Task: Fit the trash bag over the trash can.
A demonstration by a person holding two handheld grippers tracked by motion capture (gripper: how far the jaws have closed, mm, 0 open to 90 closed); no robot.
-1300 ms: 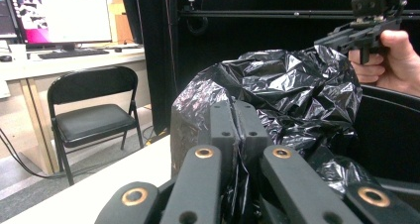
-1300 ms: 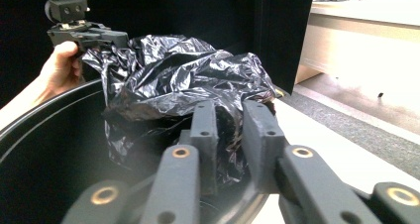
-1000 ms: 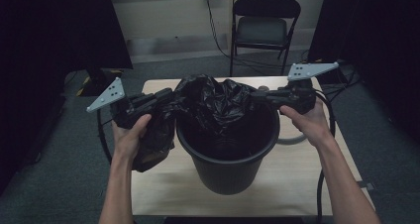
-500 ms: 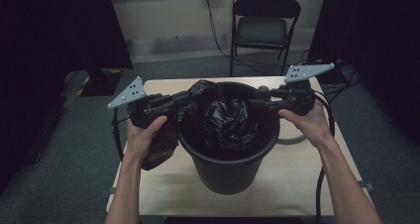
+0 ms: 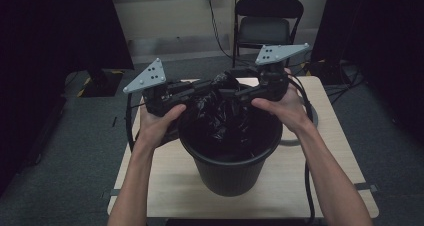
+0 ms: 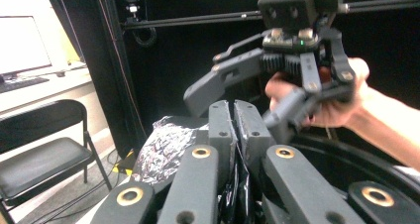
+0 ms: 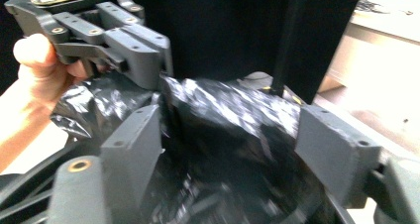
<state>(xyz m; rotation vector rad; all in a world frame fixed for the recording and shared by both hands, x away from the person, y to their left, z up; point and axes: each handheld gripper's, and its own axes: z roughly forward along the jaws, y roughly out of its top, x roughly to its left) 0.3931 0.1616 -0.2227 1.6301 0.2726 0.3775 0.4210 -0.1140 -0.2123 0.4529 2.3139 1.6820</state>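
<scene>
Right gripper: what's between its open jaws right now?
Crumpled black bag plastic lies between the right gripper's open jaws, unpinched, in the right gripper view.

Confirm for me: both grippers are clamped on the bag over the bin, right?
Not both. The left gripper is shut on the bag over the bin, but the right gripper's jaws have just been opening and stand wide apart, the bag loose between them, as the right gripper view shows.

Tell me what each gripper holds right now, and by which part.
Left gripper pinches the crinkled black plastic bin bag by its edge; right gripper, jaws just opened, holds nothing.
</scene>
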